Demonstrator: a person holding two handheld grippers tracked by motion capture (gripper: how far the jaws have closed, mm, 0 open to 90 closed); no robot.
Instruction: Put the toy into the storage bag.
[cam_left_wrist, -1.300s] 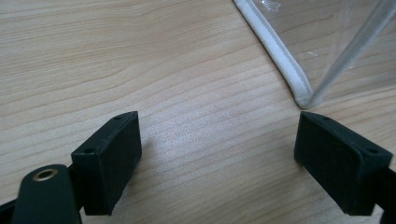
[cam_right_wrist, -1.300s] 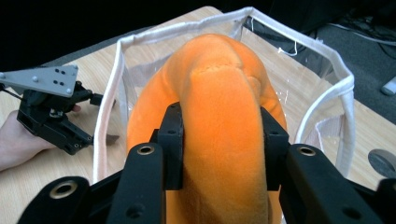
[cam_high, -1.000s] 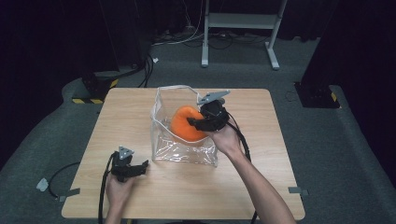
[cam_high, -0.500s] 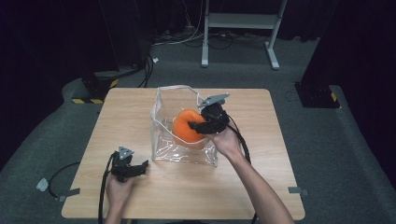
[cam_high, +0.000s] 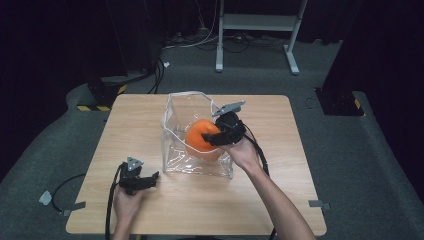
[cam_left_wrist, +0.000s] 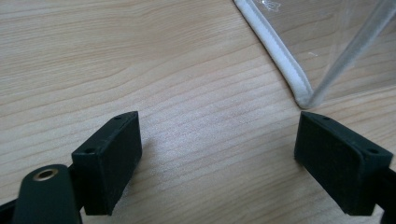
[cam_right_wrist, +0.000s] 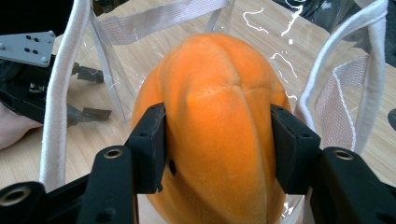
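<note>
The table (cam_high: 150, 215) lay under both my grippers. The clear bag (cam_high: 172, 150) stood in front of my left gripper (cam_high: 152, 176), which waited wide apart with nothing in it. My right gripper (cam_high: 206, 136) reached into the bag. Its jaws had just been opening, and the orange pumpkin toy (cam_right_wrist: 219, 116) sat between them, the pads still touching its sides. I think I was letting go. Next, open wider and lift out.

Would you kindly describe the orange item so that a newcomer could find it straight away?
On the wooden table stands a clear plastic bag with white webbing trim. Inside it sits the orange plush ball, between the jaws of the right gripper. It is the scene's one brightly coloured, soft, seamed thing; everything nearby is clear, black or wood.
</note>
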